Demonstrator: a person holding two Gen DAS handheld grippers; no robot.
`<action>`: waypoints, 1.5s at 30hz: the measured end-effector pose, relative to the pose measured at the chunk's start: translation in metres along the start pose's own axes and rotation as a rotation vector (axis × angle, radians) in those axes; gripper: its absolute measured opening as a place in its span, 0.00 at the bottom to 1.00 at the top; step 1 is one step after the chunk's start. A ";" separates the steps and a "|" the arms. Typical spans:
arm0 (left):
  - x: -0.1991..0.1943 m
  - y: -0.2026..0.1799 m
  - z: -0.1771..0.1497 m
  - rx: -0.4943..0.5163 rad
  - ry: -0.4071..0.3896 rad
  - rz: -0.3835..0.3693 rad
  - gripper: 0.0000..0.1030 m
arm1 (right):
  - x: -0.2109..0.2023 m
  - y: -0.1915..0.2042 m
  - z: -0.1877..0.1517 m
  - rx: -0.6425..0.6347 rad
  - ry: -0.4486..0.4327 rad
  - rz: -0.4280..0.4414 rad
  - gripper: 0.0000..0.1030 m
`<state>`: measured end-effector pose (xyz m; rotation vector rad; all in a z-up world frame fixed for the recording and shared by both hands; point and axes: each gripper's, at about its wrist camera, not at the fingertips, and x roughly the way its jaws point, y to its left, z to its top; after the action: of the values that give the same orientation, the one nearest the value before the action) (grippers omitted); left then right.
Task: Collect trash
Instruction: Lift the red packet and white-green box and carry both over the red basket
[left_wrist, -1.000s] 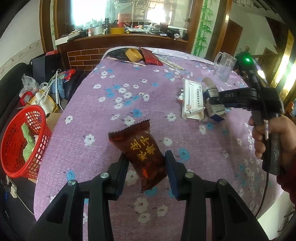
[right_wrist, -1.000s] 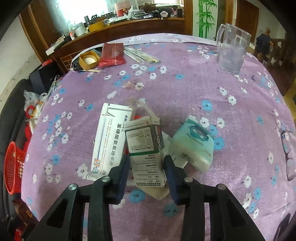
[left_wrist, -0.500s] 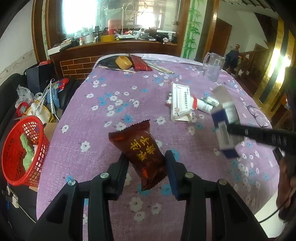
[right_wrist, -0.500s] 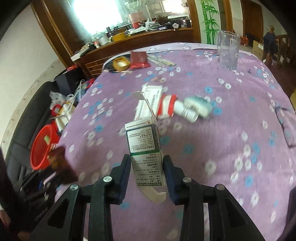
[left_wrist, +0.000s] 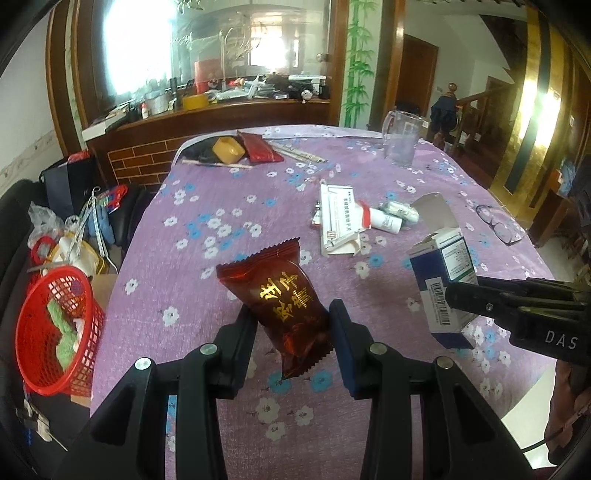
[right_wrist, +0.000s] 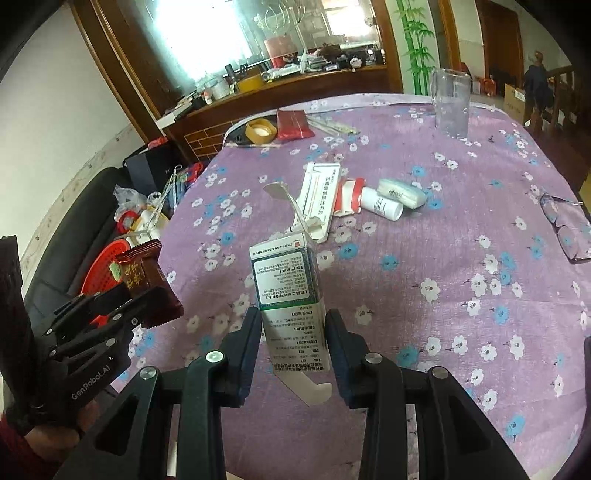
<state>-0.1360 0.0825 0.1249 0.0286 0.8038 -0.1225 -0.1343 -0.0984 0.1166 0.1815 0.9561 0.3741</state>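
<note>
My left gripper (left_wrist: 293, 332) is shut on a dark red snack wrapper (left_wrist: 280, 299) with gold characters, held above the purple flowered tablecloth (left_wrist: 221, 206). It also shows in the right wrist view (right_wrist: 147, 280). My right gripper (right_wrist: 293, 339) is shut on an open white and blue medicine box (right_wrist: 288, 291), lifted off the table; the box also shows in the left wrist view (left_wrist: 439, 280). A red trash basket (left_wrist: 55, 339) stands on the floor left of the table. A flat white carton (left_wrist: 338, 221), a small white bottle (left_wrist: 384, 221) and a tissue pack (right_wrist: 402, 192) lie mid-table.
A clear jug (right_wrist: 450, 103), a yellow tape roll (right_wrist: 260, 131) and a red pouch (right_wrist: 293, 123) sit at the far end. Glasses (right_wrist: 565, 229) lie at the right edge. A black sofa with bags and clutter (left_wrist: 74, 229) is left of the table.
My right gripper has lifted the medicine box off the table and drawn back toward the near edge. Both grippers have pulled back from the table; the left still holds the wrapper.
</note>
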 end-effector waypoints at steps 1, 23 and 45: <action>-0.001 -0.001 0.000 0.002 -0.002 0.000 0.37 | -0.002 0.001 0.000 0.002 -0.006 0.001 0.38; -0.022 0.005 0.009 0.016 -0.063 0.034 0.37 | -0.010 0.018 0.009 -0.027 -0.066 0.040 0.38; -0.028 0.029 0.005 -0.045 -0.070 0.069 0.37 | 0.007 0.038 0.015 -0.083 -0.036 0.073 0.38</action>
<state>-0.1479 0.1135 0.1480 0.0094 0.7345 -0.0399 -0.1274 -0.0605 0.1317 0.1472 0.8987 0.4759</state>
